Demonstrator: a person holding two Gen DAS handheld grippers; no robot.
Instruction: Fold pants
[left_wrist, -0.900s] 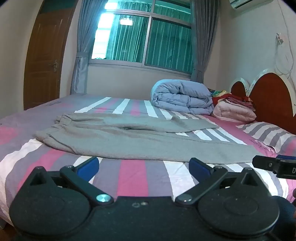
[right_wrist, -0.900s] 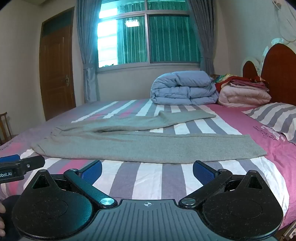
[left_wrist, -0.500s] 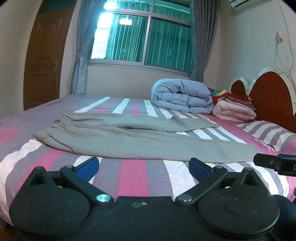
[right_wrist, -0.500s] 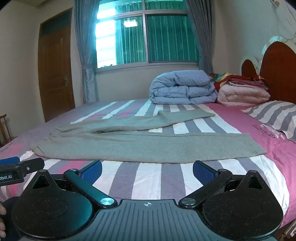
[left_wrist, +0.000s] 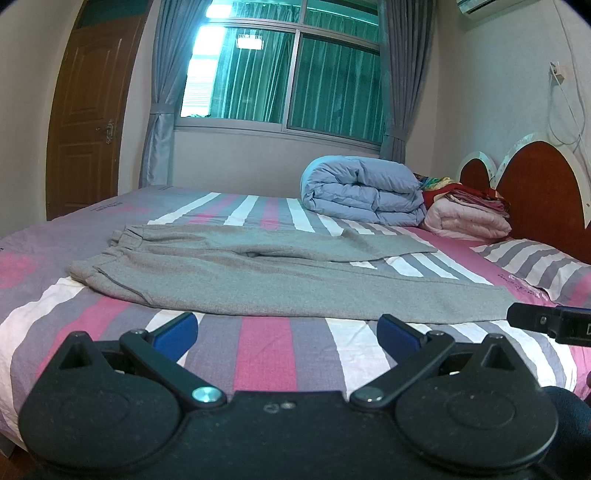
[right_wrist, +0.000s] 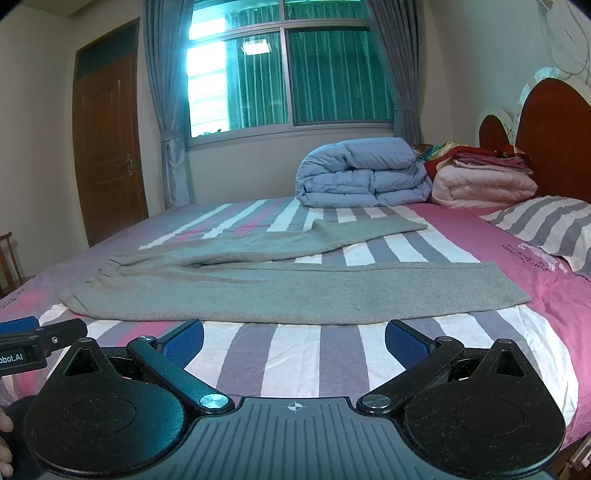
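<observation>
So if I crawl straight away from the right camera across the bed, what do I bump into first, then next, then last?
right gripper → striped bedsheet → gray pants → folded blue quilt → window.

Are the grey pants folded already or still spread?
Spread: the grey pants lie flat on the striped bed, both legs apart, nothing doubled over.

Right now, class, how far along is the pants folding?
Done: the grey pants lie spread flat on the striped bed, legs apart, no fold made. In hand: nothing; the left claw and right claw are open, short of the near edge. Left: every fold, probably starting with one leg over the other.
</observation>
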